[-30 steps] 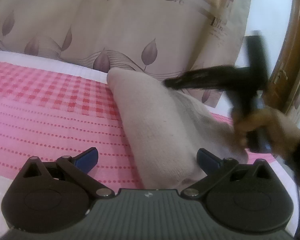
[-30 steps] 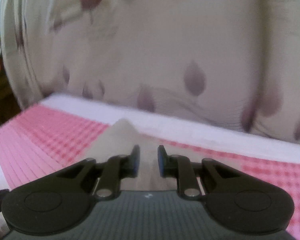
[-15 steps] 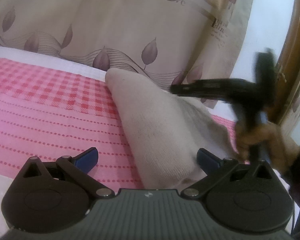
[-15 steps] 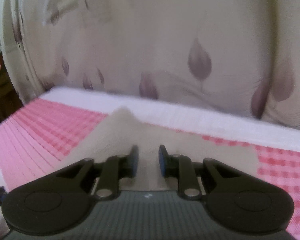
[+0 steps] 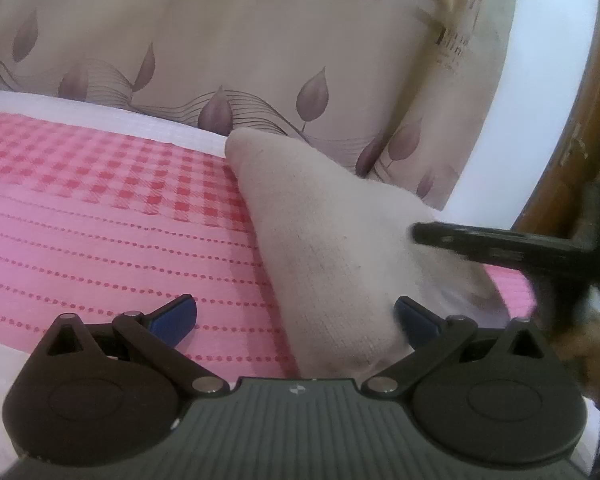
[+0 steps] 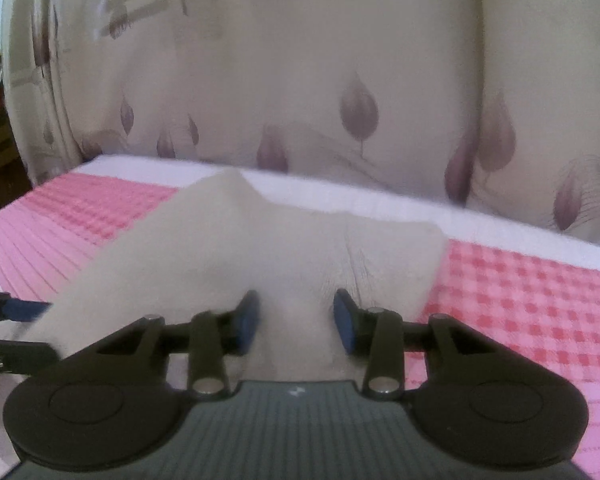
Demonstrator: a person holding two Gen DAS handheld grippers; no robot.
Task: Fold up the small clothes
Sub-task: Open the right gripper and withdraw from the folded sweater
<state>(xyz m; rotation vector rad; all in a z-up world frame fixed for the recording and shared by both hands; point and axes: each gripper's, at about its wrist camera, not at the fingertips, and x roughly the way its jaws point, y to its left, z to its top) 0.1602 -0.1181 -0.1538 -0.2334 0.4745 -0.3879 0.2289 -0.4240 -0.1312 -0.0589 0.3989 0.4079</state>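
A small beige knitted garment (image 5: 332, 248) lies folded on the pink checked bedspread (image 5: 100, 208). My left gripper (image 5: 296, 318) is wide open at its near corner, with the cloth between the jaws. In the right wrist view the garment (image 6: 284, 248) spreads ahead of my right gripper (image 6: 296, 320), which is open with cloth between its blue pads (image 6: 248, 320). The right gripper's fingers (image 5: 480, 242) show in the left view, over the garment's right side.
A beige curtain with a purple leaf print (image 5: 260, 48) hangs behind the bed. A white sheet strip (image 6: 420, 208) runs along the far edge. A brown wooden frame (image 5: 580, 128) stands at the right.
My right gripper has opened from nearly shut and come down lower over the garment. My left gripper has stayed open at the near corner.
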